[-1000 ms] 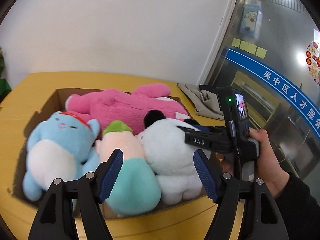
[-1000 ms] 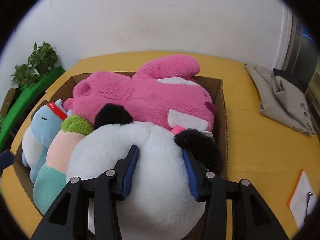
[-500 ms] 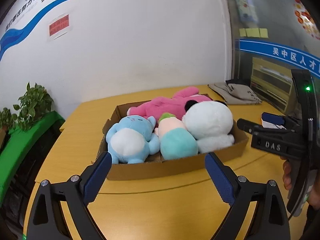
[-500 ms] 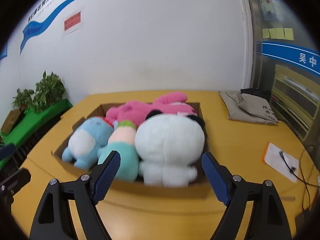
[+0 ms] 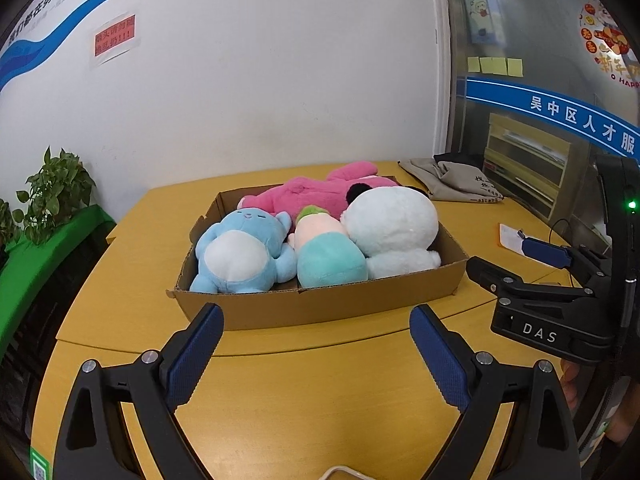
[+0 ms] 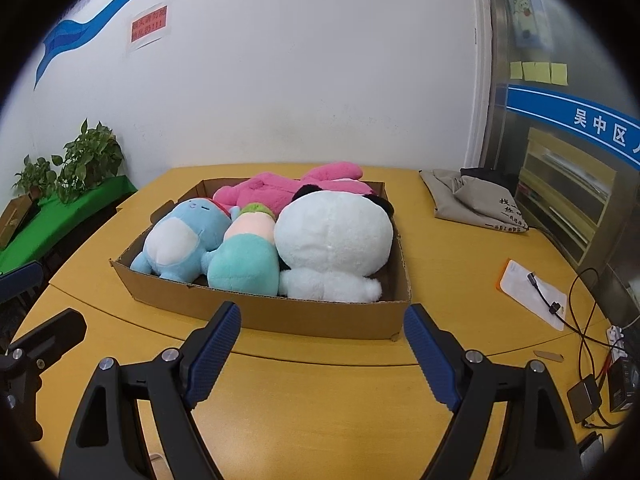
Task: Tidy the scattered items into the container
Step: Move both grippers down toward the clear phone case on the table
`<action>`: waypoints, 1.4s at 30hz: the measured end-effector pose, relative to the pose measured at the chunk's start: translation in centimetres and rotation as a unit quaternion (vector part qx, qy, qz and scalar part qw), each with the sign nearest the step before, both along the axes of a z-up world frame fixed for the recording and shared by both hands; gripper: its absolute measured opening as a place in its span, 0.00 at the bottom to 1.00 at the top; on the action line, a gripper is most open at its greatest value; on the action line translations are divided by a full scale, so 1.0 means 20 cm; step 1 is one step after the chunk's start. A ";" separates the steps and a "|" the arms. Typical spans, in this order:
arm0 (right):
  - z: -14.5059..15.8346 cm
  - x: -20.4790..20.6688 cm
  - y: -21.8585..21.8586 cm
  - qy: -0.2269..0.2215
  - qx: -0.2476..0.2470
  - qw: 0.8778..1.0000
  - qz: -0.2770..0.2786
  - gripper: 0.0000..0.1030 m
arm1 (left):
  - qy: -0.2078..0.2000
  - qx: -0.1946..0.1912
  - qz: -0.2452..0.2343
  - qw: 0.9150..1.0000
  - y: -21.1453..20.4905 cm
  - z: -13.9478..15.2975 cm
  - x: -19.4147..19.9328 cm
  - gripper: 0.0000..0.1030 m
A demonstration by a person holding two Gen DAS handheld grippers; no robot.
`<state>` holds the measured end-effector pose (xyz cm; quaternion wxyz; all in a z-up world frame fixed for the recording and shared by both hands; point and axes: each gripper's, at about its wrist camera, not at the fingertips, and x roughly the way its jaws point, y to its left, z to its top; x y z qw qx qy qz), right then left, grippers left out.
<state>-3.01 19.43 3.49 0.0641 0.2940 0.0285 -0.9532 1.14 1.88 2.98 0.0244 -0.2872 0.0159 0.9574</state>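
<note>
both the left gripper and the right gripper are spread wide and hold nothing, hanging over bare table just short of the cardboard box. four soft toys lie packed inside it; no toy shows outside, so the tidying looks done.
</note>
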 end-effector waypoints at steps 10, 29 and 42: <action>0.02 0.05 -0.05 0.005 0.011 1.000 0.004 0.81 | -0.023 0.040 -0.001 0.999 -0.10 -0.05 0.04 0.94; 0.03 0.06 -0.07 -0.003 0.014 1.000 0.011 0.81 | -0.035 0.087 0.006 0.996 -0.17 -0.10 0.04 0.94; 0.03 0.08 -0.03 0.000 0.009 1.000 0.009 0.81 | -0.032 0.086 0.016 0.996 -0.28 -0.02 0.22 0.94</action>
